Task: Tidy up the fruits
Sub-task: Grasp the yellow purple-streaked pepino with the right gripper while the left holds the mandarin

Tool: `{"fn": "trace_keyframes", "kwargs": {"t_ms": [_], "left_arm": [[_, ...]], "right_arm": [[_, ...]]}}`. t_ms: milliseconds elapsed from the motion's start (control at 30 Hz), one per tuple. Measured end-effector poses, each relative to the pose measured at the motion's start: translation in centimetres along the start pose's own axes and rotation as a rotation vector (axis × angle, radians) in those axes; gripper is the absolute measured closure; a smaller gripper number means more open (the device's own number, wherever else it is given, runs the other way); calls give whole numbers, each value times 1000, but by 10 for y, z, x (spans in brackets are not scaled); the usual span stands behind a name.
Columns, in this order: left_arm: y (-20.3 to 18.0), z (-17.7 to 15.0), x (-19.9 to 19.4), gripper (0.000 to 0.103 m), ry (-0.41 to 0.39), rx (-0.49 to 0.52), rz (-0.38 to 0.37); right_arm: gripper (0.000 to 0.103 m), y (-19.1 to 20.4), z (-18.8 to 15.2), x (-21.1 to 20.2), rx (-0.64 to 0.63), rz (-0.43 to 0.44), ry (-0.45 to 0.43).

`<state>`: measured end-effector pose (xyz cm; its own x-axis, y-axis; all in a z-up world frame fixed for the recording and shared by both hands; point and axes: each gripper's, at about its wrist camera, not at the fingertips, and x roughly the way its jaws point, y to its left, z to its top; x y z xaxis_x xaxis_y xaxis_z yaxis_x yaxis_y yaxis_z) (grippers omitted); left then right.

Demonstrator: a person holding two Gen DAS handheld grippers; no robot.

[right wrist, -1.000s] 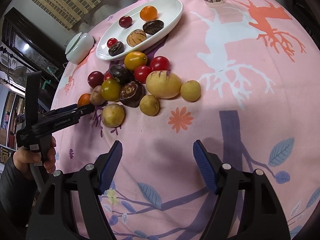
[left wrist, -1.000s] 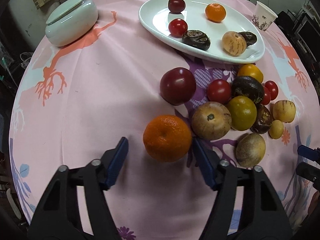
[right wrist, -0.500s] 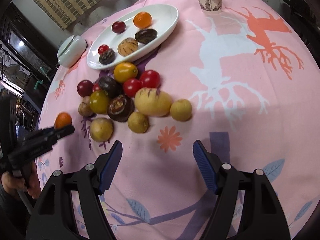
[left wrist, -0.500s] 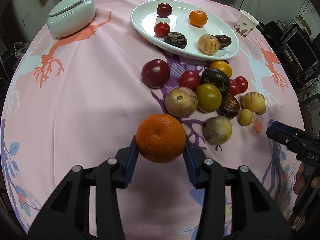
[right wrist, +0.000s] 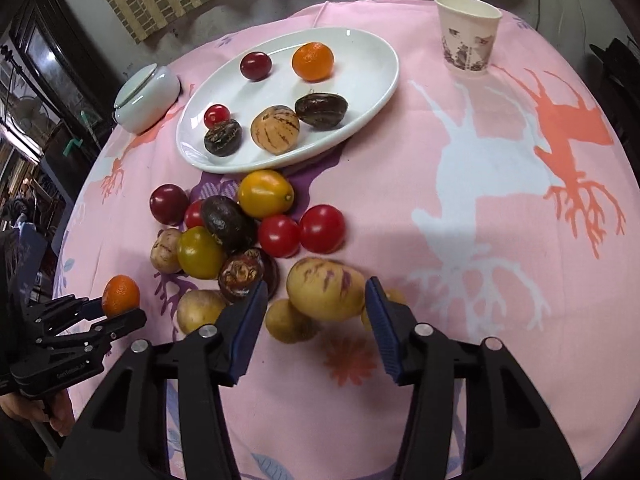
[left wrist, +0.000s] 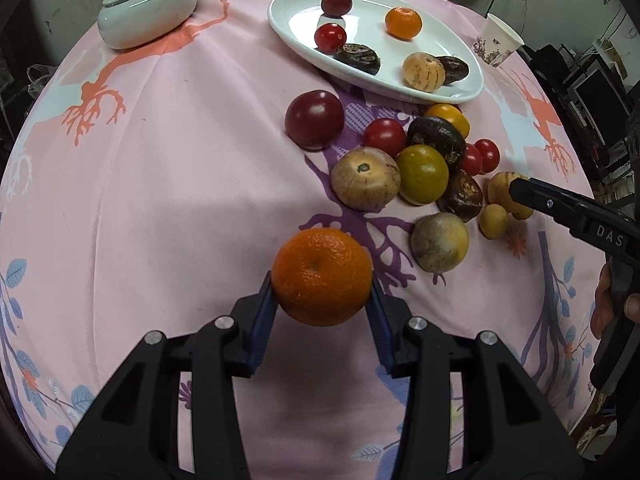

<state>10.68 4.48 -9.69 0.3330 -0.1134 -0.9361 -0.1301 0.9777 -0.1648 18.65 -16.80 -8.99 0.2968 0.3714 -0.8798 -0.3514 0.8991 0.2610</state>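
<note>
My left gripper (left wrist: 322, 300) is shut on an orange mandarin (left wrist: 322, 276) and holds it above the cloth, near the pile; it also shows in the right wrist view (right wrist: 121, 295). My right gripper (right wrist: 316, 306) is open, its jaws on either side of a yellow purple-streaked pepino melon (right wrist: 326, 294); I cannot tell whether they touch it. A white oval plate (left wrist: 452, 92) at the back holds several fruits, among them a mandarin (left wrist: 403, 22) and a striped melon (left wrist: 423, 71). A pile of loose fruits lies in front of the plate, among them a dark red plum (left wrist: 314, 119).
A white lidded ceramic jar (left wrist: 148, 4) stands at the back left. A paper cup (right wrist: 467, 36) stands at the back right of the plate. A pink patterned cloth (left wrist: 160, 184) covers the round table, which drops off at its edges.
My left gripper closed on the mandarin and lifted it off the cloth. My right gripper moved forward to the pile, and its jaws came around the streaked melon.
</note>
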Motion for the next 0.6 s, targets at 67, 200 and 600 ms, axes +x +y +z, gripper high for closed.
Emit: {"fn": "trace_keyframes", "kwargs": {"t_ms": [67, 200, 600], "left_arm": [[1, 0, 0, 59, 0, -1, -2], [3, 2, 0, 59, 2, -9, -4], [3, 1, -8, 59, -11, -9, -2]], "right_arm": [[51, 0, 4, 4, -10, -1, 8], [56, 0, 7, 17, -44, -17, 44], [58, -8, 7, 2, -3, 7, -12]]}}
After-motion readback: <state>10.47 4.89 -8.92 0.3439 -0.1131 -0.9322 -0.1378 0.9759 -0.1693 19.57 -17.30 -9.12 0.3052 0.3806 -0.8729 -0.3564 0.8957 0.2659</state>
